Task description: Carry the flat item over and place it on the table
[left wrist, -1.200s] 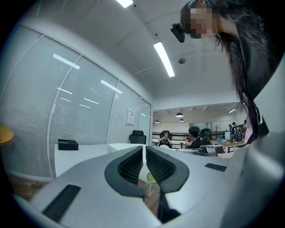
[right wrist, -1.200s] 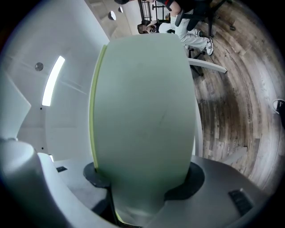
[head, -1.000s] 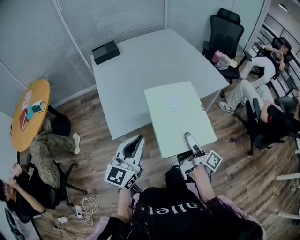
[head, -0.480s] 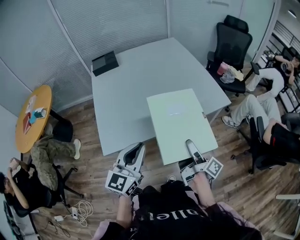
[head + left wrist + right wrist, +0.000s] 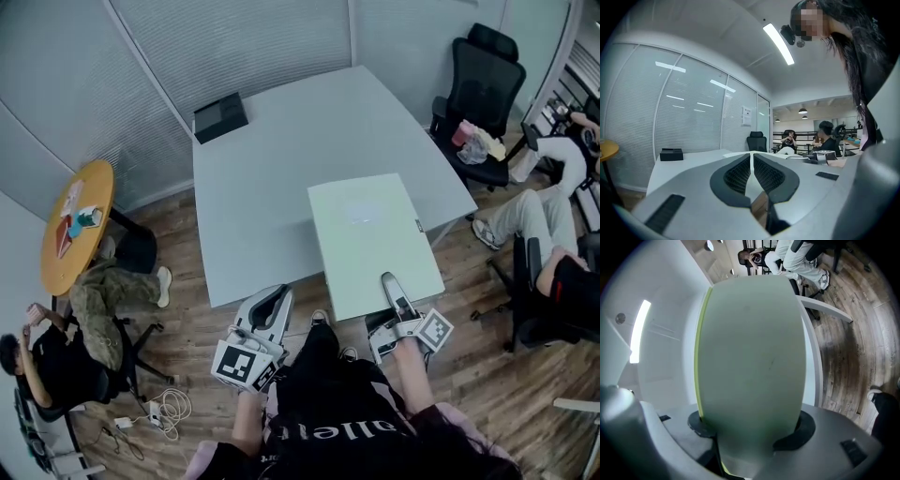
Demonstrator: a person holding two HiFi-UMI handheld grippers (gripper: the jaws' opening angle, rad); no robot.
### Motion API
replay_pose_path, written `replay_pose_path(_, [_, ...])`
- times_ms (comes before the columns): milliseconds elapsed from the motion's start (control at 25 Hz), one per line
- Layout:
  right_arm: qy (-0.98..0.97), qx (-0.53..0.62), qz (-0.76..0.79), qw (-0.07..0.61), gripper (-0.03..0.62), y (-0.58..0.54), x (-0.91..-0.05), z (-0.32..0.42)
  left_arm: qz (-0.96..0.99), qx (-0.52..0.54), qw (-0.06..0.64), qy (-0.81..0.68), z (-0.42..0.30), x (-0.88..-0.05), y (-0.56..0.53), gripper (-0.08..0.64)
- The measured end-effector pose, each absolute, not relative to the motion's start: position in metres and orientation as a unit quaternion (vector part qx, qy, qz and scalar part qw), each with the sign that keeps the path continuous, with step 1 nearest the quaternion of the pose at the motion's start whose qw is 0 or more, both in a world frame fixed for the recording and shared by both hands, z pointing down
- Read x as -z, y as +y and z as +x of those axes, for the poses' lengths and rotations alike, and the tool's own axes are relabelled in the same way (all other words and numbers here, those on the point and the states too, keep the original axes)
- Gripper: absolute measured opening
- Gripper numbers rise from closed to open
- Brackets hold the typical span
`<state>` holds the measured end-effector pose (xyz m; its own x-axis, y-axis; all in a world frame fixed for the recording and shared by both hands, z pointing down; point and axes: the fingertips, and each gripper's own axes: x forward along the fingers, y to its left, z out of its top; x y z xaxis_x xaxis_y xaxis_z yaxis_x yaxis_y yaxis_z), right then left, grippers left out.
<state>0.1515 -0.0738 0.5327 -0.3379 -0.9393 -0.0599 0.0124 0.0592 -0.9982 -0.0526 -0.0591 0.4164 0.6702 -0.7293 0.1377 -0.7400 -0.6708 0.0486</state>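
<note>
A flat pale green board (image 5: 373, 234) is held level by its near edge, lying partly over the front right part of the large grey table (image 5: 272, 159). My right gripper (image 5: 388, 283) is shut on that near edge, one jaw on top. In the right gripper view the board (image 5: 750, 357) fills the space between the jaws of the right gripper (image 5: 750, 427) and hides what lies ahead. My left gripper (image 5: 278, 293) hangs off the table's front edge, left of the board. Seen in its own view, the left gripper (image 5: 752, 161) is shut with nothing in it.
A black box (image 5: 221, 116) sits at the table's far left corner. A black office chair (image 5: 487, 84) stands at the right, with seated people (image 5: 553, 216) beyond it. A round wooden table (image 5: 75, 234) and another seated person (image 5: 56, 366) are at the left. Cables (image 5: 164, 412) lie on the floor.
The table's front edge has come closer to both grippers, and the board now reaches farther over the tabletop. Both grippers keep their state.
</note>
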Motion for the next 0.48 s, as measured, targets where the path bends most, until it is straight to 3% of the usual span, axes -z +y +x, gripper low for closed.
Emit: replay_pose_path(480, [0.582,0.57,-0.415,0.404,0.29,-0.146,-0.546,0.147,0.918,-0.058,0.03,-0.391,-0.054,-0.427,-0.133,0.038])
